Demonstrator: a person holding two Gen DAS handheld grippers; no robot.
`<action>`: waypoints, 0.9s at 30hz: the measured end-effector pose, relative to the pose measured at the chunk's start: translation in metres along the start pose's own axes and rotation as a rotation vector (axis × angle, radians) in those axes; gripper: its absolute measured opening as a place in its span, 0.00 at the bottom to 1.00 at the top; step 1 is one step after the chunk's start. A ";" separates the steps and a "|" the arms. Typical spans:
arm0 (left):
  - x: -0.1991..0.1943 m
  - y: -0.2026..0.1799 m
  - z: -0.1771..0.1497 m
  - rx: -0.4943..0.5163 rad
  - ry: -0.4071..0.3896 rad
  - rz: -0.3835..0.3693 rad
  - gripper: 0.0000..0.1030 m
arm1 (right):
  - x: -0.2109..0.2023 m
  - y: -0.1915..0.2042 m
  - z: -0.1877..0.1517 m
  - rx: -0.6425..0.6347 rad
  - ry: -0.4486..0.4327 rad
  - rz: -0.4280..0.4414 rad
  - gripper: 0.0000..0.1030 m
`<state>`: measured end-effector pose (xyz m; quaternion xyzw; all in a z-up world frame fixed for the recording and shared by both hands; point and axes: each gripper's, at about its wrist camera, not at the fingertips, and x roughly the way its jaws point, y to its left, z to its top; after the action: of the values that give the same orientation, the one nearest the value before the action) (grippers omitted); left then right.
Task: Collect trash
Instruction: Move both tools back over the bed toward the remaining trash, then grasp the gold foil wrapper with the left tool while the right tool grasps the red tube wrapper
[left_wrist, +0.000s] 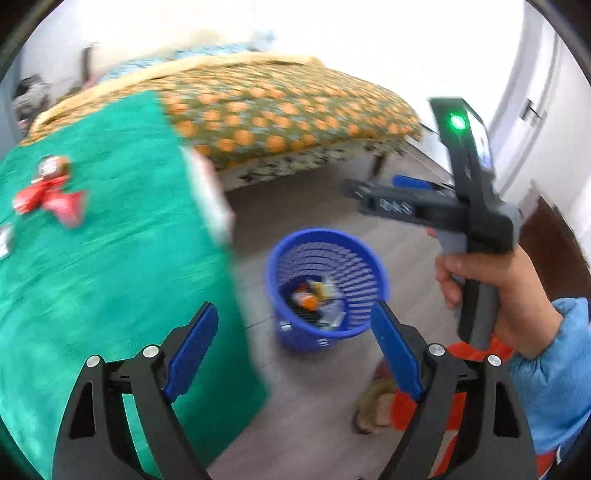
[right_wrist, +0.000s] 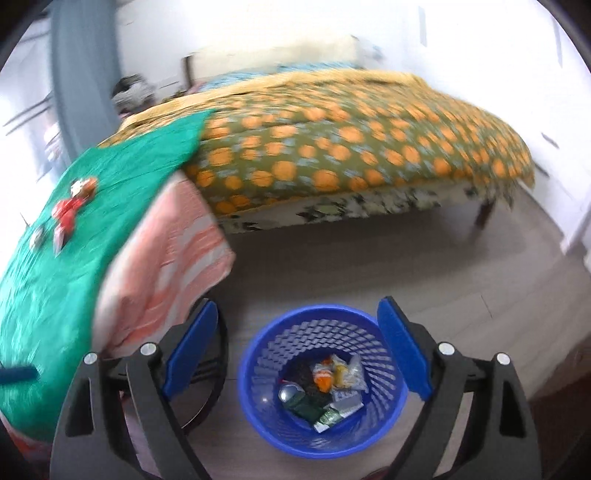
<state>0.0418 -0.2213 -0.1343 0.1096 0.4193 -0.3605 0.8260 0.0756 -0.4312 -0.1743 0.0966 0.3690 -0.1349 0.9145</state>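
filling the back of the room, the bed (right_wrist: 351, 147) with its orange-dotted cover leaves bare floor (right_wrist: 369, 258) in front, good open room for both arms. the desk (left_wrist: 92, 258) under a green cloth drops off sharply just beside the blue bin (right_wrist: 321, 376), which already holds several wrappers. the remaining trash, red wrappers (left_wrist: 51, 199), lies well back from that edge. both the left claw (left_wrist: 295, 350) and the right claw (right_wrist: 295, 350) are released and empty, the right one above the bin. a likely slip: a wrapper dragged with the cloth, or dropped past the bin's rim onto the floor.
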 end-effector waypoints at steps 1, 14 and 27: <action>-0.011 0.015 -0.004 -0.023 -0.013 0.027 0.85 | -0.003 0.019 -0.002 -0.032 -0.005 0.015 0.84; -0.091 0.219 -0.066 -0.396 -0.052 0.356 0.88 | -0.013 0.256 -0.011 -0.360 0.065 0.307 0.84; -0.108 0.302 -0.061 -0.538 -0.073 0.411 0.90 | 0.038 0.342 -0.017 -0.442 0.152 0.333 0.84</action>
<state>0.1699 0.0792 -0.1261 -0.0434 0.4386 -0.0666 0.8952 0.1996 -0.1101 -0.1860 -0.0359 0.4361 0.1085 0.8926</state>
